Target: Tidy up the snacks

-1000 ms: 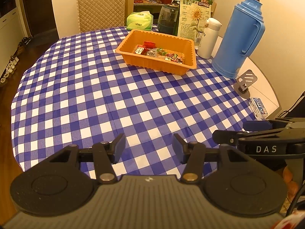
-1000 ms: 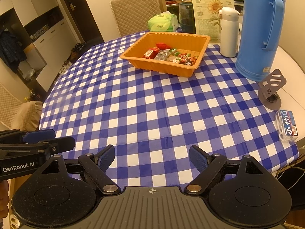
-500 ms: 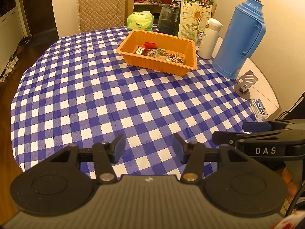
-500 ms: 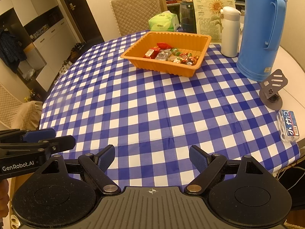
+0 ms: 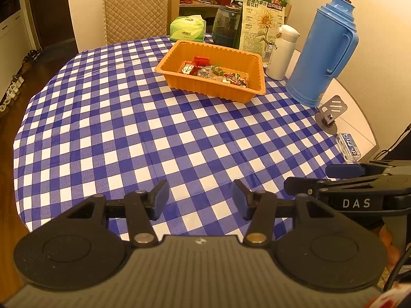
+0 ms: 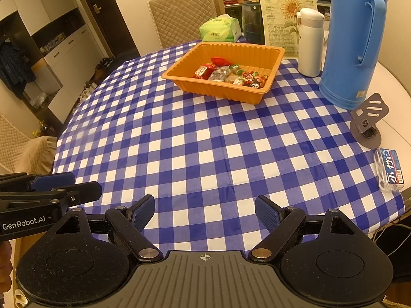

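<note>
An orange tray [image 5: 195, 84] [image 6: 210, 84] stands at the far side of the blue checked table. Several wrapped snacks [image 5: 215, 73] [image 6: 231, 74] lie inside it. My left gripper [image 5: 199, 196] is open and empty, low over the near table edge, far from the tray. My right gripper [image 6: 205, 211] is open and empty, also at the near edge. In the left wrist view the right gripper [image 5: 341, 182] shows from the side at the right. In the right wrist view the left gripper [image 6: 64, 187] shows at the left.
A blue thermos [image 5: 323, 51] [image 6: 354, 41], a white bottle [image 5: 281, 51] [image 6: 310, 41], a sunflower-seed bag [image 5: 262, 23], a dark jar [image 5: 226, 25] and a green tissue pack [image 5: 187, 28] stand behind the tray. A grey phone stand [image 6: 367, 120] and a small blue packet [image 6: 390, 169] lie at the right.
Both views have drawn back slightly from the tray; the tray and snacks have not moved. Both grippers stay open.
</note>
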The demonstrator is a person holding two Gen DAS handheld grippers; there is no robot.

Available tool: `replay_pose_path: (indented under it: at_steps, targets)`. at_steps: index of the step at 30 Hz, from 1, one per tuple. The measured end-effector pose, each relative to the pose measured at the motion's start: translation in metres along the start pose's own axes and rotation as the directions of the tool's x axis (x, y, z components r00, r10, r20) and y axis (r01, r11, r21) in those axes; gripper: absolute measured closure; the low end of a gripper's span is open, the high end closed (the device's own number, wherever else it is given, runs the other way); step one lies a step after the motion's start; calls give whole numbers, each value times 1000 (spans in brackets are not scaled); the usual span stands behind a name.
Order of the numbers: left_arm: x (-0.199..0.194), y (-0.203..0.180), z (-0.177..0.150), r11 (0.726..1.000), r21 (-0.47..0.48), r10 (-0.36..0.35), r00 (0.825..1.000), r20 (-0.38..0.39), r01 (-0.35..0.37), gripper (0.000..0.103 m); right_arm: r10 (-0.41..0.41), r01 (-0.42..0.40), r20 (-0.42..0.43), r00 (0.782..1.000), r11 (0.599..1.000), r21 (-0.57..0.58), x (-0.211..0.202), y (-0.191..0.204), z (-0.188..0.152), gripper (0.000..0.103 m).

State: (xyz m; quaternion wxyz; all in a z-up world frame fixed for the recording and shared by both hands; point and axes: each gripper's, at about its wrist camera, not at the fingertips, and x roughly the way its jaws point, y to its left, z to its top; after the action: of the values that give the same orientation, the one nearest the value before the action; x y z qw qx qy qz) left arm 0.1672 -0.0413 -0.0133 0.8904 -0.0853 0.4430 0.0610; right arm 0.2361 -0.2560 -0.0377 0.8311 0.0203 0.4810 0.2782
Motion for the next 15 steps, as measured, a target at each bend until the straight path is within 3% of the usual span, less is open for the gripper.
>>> replay_pose_path:
  at_steps: [15]
  targets:
    - [1, -5, 10, 1000, 8, 0, 1000, 12, 0, 52, 0, 0, 10, 1000, 1000, 4, -1, -2, 3, 18]
